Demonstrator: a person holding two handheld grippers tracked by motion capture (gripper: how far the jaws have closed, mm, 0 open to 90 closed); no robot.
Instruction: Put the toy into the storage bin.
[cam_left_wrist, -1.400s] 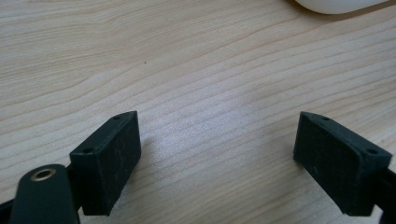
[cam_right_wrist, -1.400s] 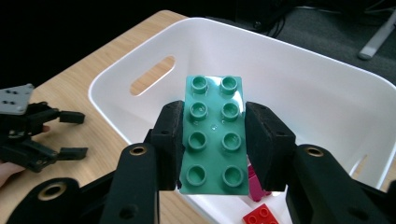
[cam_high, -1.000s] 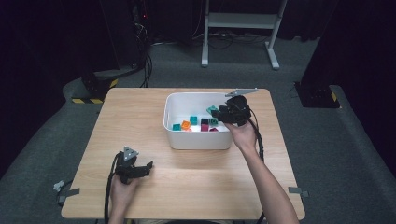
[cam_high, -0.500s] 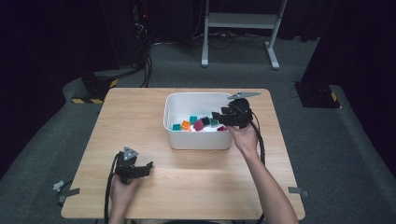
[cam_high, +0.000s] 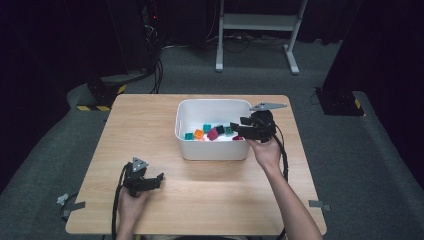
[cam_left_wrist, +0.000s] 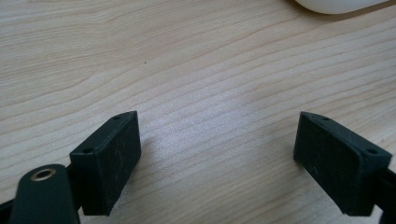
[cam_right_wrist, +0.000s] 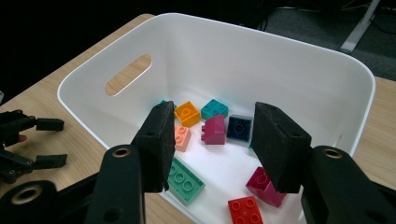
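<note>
Hovering over the right end of the white bin (cam_high: 212, 150), just right of the frame's centre in the high view, the right gripper (cam_high: 239, 127) is seen with its jaws parted to a middling width and nothing clamped between them. Its jaws have just been opening, and no brick sits between the pads. In the right gripper view, the right gripper (cam_right_wrist: 212, 140) is seen from behind, its two black pads (cam_right_wrist: 158, 140) raised above the bin's floor, with a magenta brick (cam_right_wrist: 214, 129) and a dark blue brick (cam_right_wrist: 239, 128) lying in the gap seen beyond them, untouched by either pad. Around these, at the middle of that frame, an orange brick (cam_right_wrist: 187, 113) and a teal brick (cam_right_wrist: 214, 108) are found farther back, a pink brick (cam_right_wrist: 181, 136) just beside the left pad, a mint green plate (cam_right_wrist: 185, 179) lower down, and a red brick (cam_right_wrist: 245, 210) and a second magenta brick (cam_right_wrist: 262, 185) near the lower right.

At the lower left of the high view, the left gripper (cam_high: 156, 178) is held low over the bare wooden table (cam_high: 150, 125), well apart from the bin. In the left gripper view, the left gripper (cam_left_wrist: 217, 158) is shown spread wide, with only wood grain between its jaws and nothing gripped; the bin's white edge (cam_left_wrist: 336, 4) is glimpsed at the upper right of that frame.
</note>
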